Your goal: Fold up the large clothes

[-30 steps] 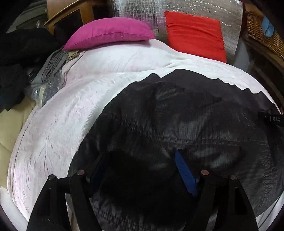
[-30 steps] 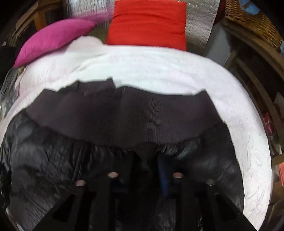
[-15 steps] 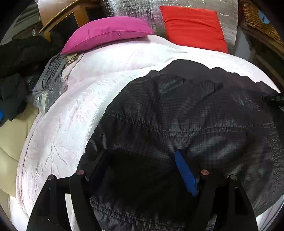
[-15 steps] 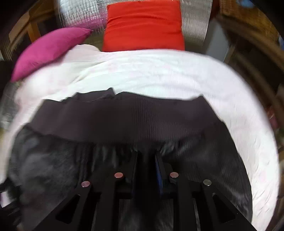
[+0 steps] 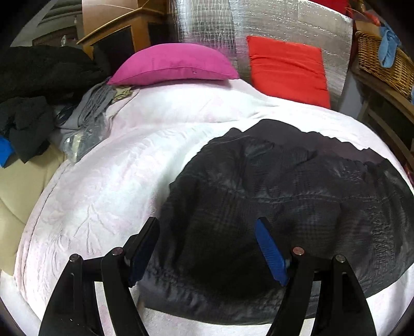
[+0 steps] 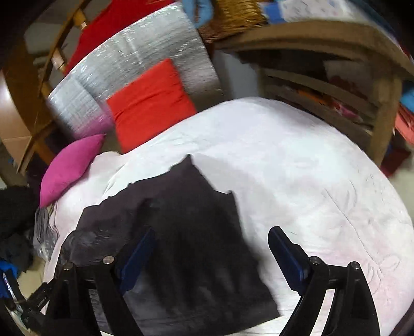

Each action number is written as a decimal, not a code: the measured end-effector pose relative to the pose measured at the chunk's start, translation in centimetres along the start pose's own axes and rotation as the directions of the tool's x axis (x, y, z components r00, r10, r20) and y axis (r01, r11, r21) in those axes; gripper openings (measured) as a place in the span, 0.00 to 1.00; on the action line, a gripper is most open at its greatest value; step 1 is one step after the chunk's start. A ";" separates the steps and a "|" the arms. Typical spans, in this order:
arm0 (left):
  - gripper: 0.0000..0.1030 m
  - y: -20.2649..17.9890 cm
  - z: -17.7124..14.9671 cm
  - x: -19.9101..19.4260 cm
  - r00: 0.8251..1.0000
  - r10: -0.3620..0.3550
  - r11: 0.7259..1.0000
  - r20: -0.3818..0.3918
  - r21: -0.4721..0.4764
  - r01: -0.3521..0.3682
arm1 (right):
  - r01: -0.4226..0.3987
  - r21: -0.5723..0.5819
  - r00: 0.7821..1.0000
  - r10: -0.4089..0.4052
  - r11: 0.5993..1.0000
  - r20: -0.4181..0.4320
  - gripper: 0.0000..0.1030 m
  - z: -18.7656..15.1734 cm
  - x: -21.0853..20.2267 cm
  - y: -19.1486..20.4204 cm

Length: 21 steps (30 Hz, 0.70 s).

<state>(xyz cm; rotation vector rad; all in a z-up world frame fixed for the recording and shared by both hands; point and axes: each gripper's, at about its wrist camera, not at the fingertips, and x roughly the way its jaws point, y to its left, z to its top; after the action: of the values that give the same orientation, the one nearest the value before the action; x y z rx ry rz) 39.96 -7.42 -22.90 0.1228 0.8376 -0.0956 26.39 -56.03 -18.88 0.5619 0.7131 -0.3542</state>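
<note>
- Black jacket (image 5: 284, 206) lies spread on the bed (image 5: 116, 181), on the white quilted cover, toward the near/right part in the left wrist view.
- Jacket fabric: shiny, quilted, w/ a stitched seam running across; a matte ribbed band (image 6: 165, 191) forms its far edge, jagged outline against the white cover.
- Left gripper (image 5: 207, 248): jaws spread wide, holding nothing; blue pads (image 5: 270, 254) visible on the inner faces. It hangs over the jacket's near-left part; the left finger sits about at the jacket's left edge, the right finger over the black fabric. Can't tell if the tips touch the cloth.
- Right gripper (image 6: 211, 256): jaws also released, wide gap, nothing btwn them. Left finger over the dark fabric, right finger over bare white cover just beside the jacket's right edge.
- Right wrist view is tilted & partly blurred, so fine detail of the jacket there is unclear.
- Pink pillow (image 5: 173, 64) at the head of the bed, far left; red cushion (image 5: 287, 67) to its right, leaning on a silver foil panel (image 5: 258, 23).
- Pile of dark clothes (image 5: 38, 85) off the bed's left side, w/ grey items (image 5: 88, 108) at the bed edge near the pink pillow.
- Wicker basket (image 5: 383, 59) on wooden shelving to the right of the bed, blue cloth (image 5: 388, 44) hanging over its rim.
</note>
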 end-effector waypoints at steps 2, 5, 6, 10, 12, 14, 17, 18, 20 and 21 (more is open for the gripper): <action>0.75 0.5 0.0 -0.1 1.000 0.026 1.000 0.000 0.001 -0.026 | -0.029 0.069 0.999 0.032 0.997 -0.036 0.88 -0.2 0.3 -2.2; 0.75 2.2 -0.2 -0.1 0.998 0.065 0.997 -0.010 -0.041 -0.065 | -0.094 0.114 0.990 0.104 0.989 -0.093 0.88 -1.0 1.8 -3.7; 0.75 3.3 -0.1 0.1 0.997 0.067 0.994 -0.025 -0.081 -0.069 | -0.104 0.098 0.988 0.114 0.990 -0.104 0.88 -1.1 2.2 -3.7; 0.75 6.1 0.1 1.3 0.996 0.036 0.981 -0.085 -0.185 -0.051 | -0.136 0.062 0.979 0.144 0.989 -0.145 0.80 -1.5 3.7 -3.5; 0.75 7.0 0.1 2.2 0.993 0.022 0.977 -0.114 -0.210 -0.045 | -0.148 0.062 0.963 0.158 0.987 -0.219 0.58 -2.0 5.1 -2.9; 0.75 7.5 0.1 2.9 0.991 -0.016 0.974 -0.133 -0.228 -0.015 | -0.122 0.000 0.968 0.119 0.992 -0.223 0.50 -2.4 5.8 -2.1; 0.65 8.0 -0.3 3.5 0.982 -0.114 0.961 -0.147 -0.269 0.072 | -0.094 -0.075 0.979 0.079 0.993 -0.190 0.26 -2.6 5.2 -0.7; 0.50 8.0 -0.4 3.9 0.976 -0.153 0.955 -0.157 -0.276 0.105 | -0.072 -0.098 0.985 0.055 0.993 -0.161 0.19 -2.5 4.6 -0.3; 0.32 7.9 -0.4 4.1 0.965 -0.206 0.945 -0.163 -0.290 0.153 | -0.037 -0.131 0.994 0.023 0.991 -0.110 0.17 -2.4 3.5 0.4; 0.30 7.7 -0.4 3.9 0.964 -0.214 0.943 -0.156 -0.292 0.162 | -0.021 -0.147 0.997 0.009 0.989 -0.081 0.16 -2.4 2.9 0.9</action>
<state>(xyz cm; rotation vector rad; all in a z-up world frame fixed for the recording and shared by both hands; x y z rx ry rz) 43.26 0.16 -25.53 -0.2168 1.0407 -0.1482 27.60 -54.23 -22.09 0.4429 0.8048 -0.2634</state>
